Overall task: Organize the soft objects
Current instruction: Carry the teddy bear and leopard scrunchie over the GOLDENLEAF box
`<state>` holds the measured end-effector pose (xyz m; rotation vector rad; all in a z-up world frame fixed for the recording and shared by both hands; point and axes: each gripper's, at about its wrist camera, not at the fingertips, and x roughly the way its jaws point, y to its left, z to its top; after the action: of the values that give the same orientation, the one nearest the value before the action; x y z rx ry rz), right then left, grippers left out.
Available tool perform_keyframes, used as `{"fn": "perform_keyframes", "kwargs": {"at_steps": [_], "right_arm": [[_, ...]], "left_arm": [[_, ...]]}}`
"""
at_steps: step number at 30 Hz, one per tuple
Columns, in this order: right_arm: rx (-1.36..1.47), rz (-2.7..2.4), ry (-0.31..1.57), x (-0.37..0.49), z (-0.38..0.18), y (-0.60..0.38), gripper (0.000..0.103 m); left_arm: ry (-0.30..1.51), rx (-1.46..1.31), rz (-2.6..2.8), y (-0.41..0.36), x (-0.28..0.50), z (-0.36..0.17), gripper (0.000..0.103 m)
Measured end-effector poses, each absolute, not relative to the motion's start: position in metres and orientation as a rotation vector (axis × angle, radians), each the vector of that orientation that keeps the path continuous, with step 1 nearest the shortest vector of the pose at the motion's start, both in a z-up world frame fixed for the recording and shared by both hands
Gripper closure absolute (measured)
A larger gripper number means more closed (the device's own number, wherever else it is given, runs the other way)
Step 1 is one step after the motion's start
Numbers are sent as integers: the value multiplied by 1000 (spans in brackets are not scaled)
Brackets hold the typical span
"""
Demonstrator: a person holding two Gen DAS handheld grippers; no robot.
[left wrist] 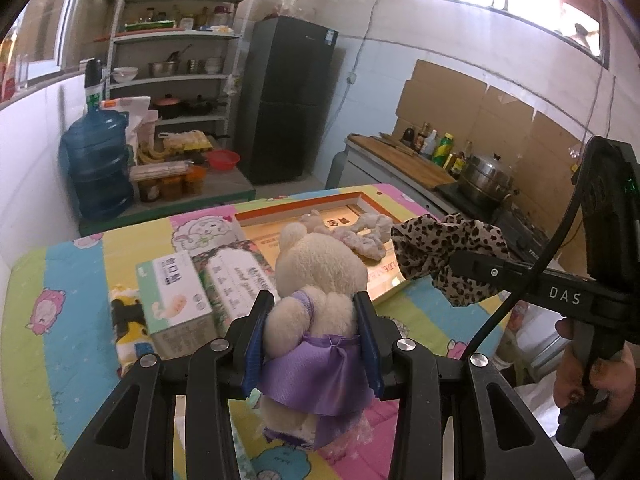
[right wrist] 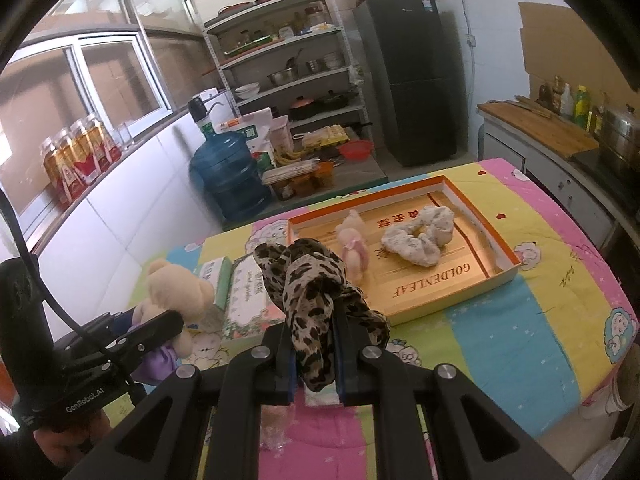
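Note:
My left gripper (left wrist: pixel 314 314) is shut on a cream teddy bear in a purple dress (left wrist: pixel 320 272), held above the table; it also shows at the left of the right wrist view (right wrist: pixel 176 292). My right gripper (right wrist: pixel 314 344) is shut on a leopard-print scrunchie (right wrist: pixel 312 284), which also shows in the left wrist view (left wrist: pixel 444 252) just right of the tray. The shallow gold and orange box tray (right wrist: pixel 496 272) lies ahead and holds a small pink plush (right wrist: pixel 354 248) and a white scrunchie (right wrist: pixel 420 236).
Two flat boxes (left wrist: pixel 176 300) (left wrist: pixel 240 276) lie on the colourful cartoon tablecloth (right wrist: pixel 520 320) left of the tray. Behind are a blue water jug (right wrist: pixel 228 176), a shelf rack (right wrist: pixel 288 64), a black fridge (right wrist: pixel 412 76) and a counter with a pot (left wrist: pixel 486 176).

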<state>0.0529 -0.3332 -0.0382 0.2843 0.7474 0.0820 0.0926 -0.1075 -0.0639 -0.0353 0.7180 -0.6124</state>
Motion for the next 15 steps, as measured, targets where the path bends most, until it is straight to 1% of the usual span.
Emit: {"fn": "perform_keyframes", "kwargs": {"at_steps": [15], "right_arm": [[317, 84, 774, 85, -49, -384, 89]], "left_arm": [[754, -24, -610, -159, 122, -75, 61]]}}
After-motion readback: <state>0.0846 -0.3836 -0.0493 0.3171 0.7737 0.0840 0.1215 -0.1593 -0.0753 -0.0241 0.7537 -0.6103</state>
